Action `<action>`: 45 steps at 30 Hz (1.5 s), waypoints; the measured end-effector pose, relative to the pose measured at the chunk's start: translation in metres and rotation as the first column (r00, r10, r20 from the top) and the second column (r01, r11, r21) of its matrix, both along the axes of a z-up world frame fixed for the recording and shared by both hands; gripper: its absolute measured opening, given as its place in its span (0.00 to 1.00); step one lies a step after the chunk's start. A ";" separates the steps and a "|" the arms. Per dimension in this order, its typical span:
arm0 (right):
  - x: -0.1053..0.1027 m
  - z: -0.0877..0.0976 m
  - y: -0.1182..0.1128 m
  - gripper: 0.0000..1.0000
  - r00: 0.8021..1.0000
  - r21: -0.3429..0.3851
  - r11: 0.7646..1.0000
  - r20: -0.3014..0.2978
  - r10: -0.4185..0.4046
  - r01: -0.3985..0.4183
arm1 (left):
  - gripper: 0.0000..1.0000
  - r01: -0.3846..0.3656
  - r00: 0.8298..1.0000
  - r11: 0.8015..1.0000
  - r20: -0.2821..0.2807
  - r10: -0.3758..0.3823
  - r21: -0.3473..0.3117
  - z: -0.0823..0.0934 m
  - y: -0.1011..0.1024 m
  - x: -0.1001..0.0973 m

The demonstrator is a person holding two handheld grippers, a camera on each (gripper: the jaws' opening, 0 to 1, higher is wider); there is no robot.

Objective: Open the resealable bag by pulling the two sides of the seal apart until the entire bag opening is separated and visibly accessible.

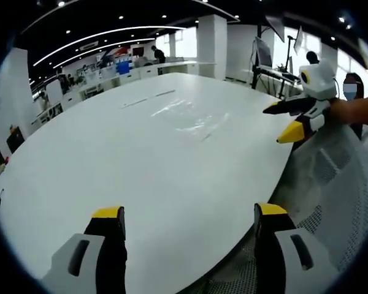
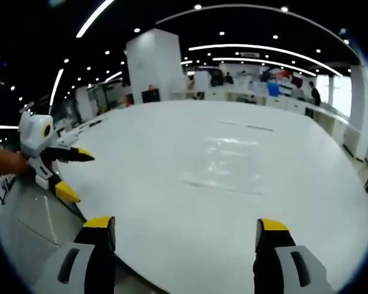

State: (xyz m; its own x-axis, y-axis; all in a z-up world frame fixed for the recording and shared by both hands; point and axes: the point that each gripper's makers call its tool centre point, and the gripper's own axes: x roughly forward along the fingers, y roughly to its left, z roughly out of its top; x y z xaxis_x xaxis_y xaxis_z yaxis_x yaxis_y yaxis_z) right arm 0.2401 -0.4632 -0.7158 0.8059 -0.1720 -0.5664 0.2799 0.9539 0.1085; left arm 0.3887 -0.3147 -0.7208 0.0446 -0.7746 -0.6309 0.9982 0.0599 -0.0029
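A clear resealable bag (image 1: 185,117) lies flat on the white table (image 1: 110,159), well beyond my jaws and hard to see against the top. My left gripper (image 1: 190,220) is open over the table's near edge with nothing between its yellow-tipped fingers. My right gripper (image 1: 277,124) comes in from the right, open, hovering at the table's edge. In the right gripper view the bag (image 2: 228,165) lies mid-table ahead of my open right gripper (image 2: 187,229). There the left gripper (image 2: 80,177) hangs open at the left, held by a hand, apart from the bag.
A grey mesh chair back (image 1: 331,177) stands against the table's right edge. Desks, monitors and a white column (image 2: 154,64) fill the office behind the table. A person (image 1: 352,92) stands at the far right.
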 end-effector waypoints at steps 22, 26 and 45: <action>0.010 0.007 -0.015 0.94 0.997 0.012 0.998 0.043 0.069 -0.069 | 0.86 -0.037 0.999 0.999 -0.023 0.037 -0.013 0.008 -0.001 0.005; 0.012 0.003 -0.016 0.94 0.994 0.006 0.994 0.026 0.107 -0.107 | 0.86 -0.036 0.999 0.999 -0.018 0.036 -0.011 0.010 0.000 0.006; 0.043 -0.015 -0.038 0.82 0.957 -0.036 0.957 -0.038 0.288 -0.289 | 0.83 -0.048 0.999 0.998 0.008 0.049 -0.047 0.031 0.000 0.015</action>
State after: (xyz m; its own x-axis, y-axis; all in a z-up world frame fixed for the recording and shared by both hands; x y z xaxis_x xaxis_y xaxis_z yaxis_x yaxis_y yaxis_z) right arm 0.2835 -0.5008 -0.7311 0.8061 0.0417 -0.5903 -0.0050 0.9980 0.0637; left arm 0.4033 -0.3148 -0.6894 0.0887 -0.8002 -0.5932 0.9941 0.1083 0.0026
